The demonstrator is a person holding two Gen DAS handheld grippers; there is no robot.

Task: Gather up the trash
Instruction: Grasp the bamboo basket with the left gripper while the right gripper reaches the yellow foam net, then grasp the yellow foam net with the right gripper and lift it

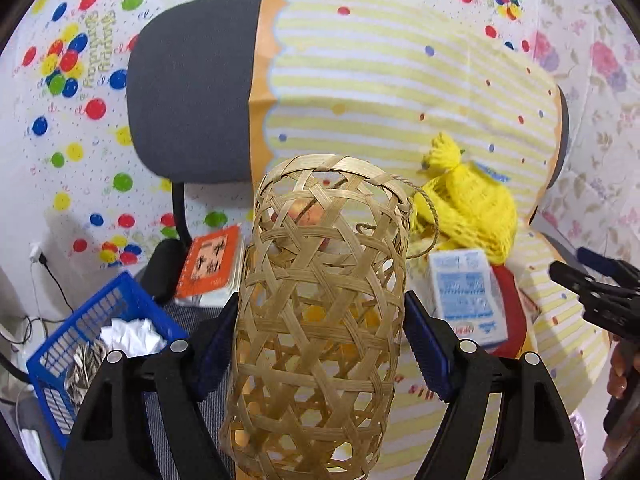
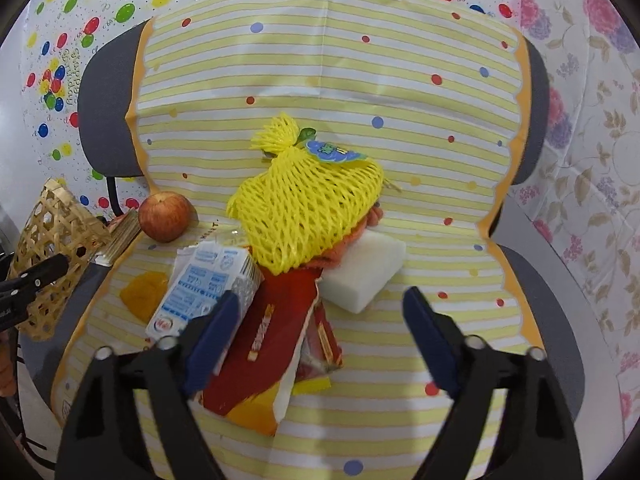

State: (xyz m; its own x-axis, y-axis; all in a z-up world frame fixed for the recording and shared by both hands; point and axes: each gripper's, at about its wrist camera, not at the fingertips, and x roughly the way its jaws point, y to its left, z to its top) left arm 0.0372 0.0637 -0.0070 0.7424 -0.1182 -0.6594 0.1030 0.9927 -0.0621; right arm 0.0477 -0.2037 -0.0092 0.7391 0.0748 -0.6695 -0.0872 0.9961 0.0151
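Left claw (image 1: 320, 344) clamps a woven bamboo basket (image 1: 320, 300); right claw (image 2: 320, 340) gapes, empty, over the milk carton (image 2: 204, 284) and red wrapper (image 2: 272, 340) at frame centre. Blue bin (image 1: 80, 344) at lower left holds crumpled paper; most trash remains uncollected.

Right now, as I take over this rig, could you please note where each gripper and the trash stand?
Left gripper: shut on the woven bamboo basket, lifted beside the chair.
Right gripper: open, empty, over the trash pile.
On the striped cloth: milk carton, red wrapper, yellow foam net, white foam block, orange peel, apple.
Blue bin: already holds crumpled paper.
Left: the pile on the cloth is not yet collected.
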